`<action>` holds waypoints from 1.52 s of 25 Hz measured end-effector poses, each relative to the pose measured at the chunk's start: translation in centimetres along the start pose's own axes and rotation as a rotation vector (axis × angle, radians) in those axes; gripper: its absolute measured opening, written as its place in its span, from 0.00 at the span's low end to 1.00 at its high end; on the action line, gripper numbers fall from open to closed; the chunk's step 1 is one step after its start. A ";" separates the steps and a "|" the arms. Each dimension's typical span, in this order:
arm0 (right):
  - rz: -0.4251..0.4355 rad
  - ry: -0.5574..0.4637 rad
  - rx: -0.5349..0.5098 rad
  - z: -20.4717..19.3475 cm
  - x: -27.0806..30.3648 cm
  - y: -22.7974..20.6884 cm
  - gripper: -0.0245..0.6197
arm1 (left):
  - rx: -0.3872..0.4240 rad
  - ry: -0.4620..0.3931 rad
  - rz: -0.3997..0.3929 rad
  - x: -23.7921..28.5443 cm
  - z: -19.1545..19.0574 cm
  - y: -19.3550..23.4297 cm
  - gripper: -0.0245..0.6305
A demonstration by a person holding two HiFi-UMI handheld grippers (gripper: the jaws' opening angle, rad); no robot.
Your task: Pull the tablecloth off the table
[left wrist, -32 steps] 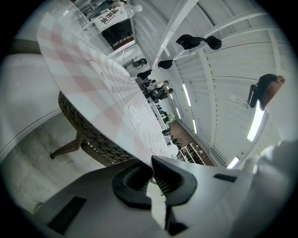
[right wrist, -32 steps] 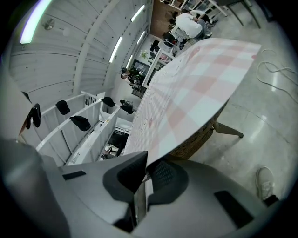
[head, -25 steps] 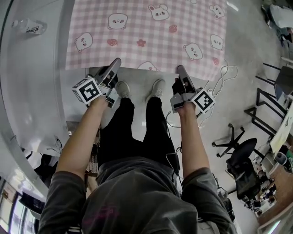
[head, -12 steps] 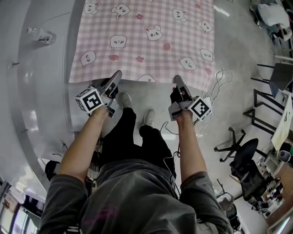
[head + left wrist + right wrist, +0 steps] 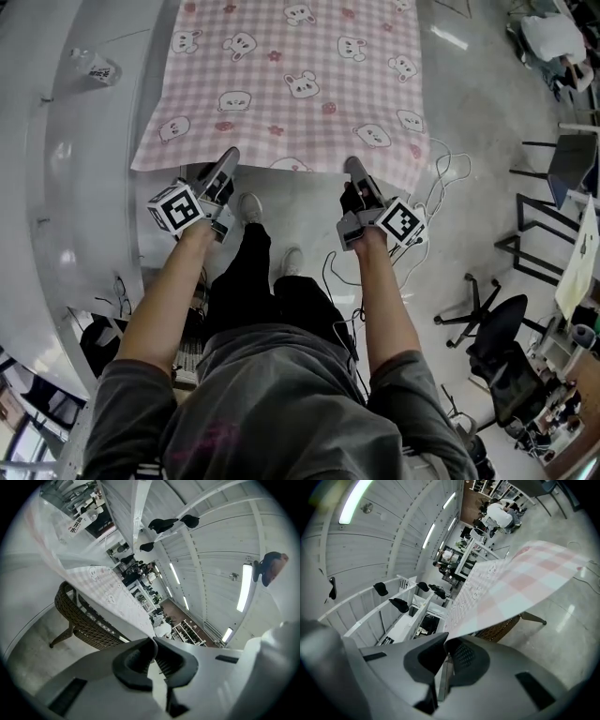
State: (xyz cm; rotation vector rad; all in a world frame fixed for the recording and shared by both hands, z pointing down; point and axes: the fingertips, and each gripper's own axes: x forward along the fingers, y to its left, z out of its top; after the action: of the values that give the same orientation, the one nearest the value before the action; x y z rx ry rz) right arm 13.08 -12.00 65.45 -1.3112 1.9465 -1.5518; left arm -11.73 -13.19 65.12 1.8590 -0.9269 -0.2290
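The person's right shoe (image 5: 291, 261) has stepped back since a second ago, and the near hem of the pink checked tablecloth (image 5: 300, 84) has come along with it. The hem is pinched at two spots, with the left gripper (image 5: 228, 161) and right gripper (image 5: 354, 169) each closed tight on it. The cloth's left edge runs just beside a white worktop (image 5: 66, 169) carrying a water bottle (image 5: 94, 67). To the right lies bare grey floor (image 5: 469, 122) — loose cables (image 5: 441, 178) near the corner, an office chair (image 5: 497, 328) well apart.
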 end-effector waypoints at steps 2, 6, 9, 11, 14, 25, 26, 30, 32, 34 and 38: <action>0.008 0.001 0.008 1.4 -0.1 1.1 0.05 | 0.013 -0.005 0.004 0.5 1.2 -1.7 0.04; 0.045 0.000 -0.021 2.0 -0.2 2.4 0.05 | 0.028 -0.021 -0.005 0.0 1.7 -3.1 0.04; 0.053 -0.004 -0.018 1.7 -0.6 3.1 0.05 | 0.034 -0.046 -0.011 -0.8 2.0 -3.8 0.04; 0.062 -0.011 -0.025 2.6 -0.6 4.2 0.05 | 0.046 -0.060 -0.012 -0.7 2.8 -4.7 0.04; 0.071 -0.026 -0.025 5.4 0.7 6.3 0.05 | 0.056 -0.074 -0.020 0.6 5.6 -6.5 0.04; 0.133 -0.039 -0.042 7.1 -2.9 11.7 0.05 | 0.094 -0.108 -0.046 -2.0 6.6 -12.9 0.04; 0.135 -0.040 -0.042 6.8 -3.5 12.0 0.05 | 0.097 -0.109 -0.050 -2.6 6.4 -13.4 0.04; 0.151 -0.044 -0.046 6.1 -5.8 13.8 0.05 | 0.104 -0.118 -0.063 -4.7 5.8 -15.6 0.04; 0.167 -0.048 -0.057 6.0 -7.0 15.2 0.05 | 0.111 -0.120 -0.069 -5.7 5.6 -16.9 0.04; 0.182 -0.054 -0.079 6.0 -8.0 16.6 0.05 | 0.124 -0.119 -0.077 -6.6 5.7 -18.1 0.04; 0.214 -0.074 -0.116 5.8 -9.4 19.8 0.05 | 0.152 -0.133 -0.120 -8.6 6.3 -20.2 0.04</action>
State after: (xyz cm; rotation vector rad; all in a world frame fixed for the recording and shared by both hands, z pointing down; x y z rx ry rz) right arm 13.30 -8.18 43.14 -1.1423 2.0801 -1.2889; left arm -11.00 -7.66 42.99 2.0630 -0.9459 -0.3677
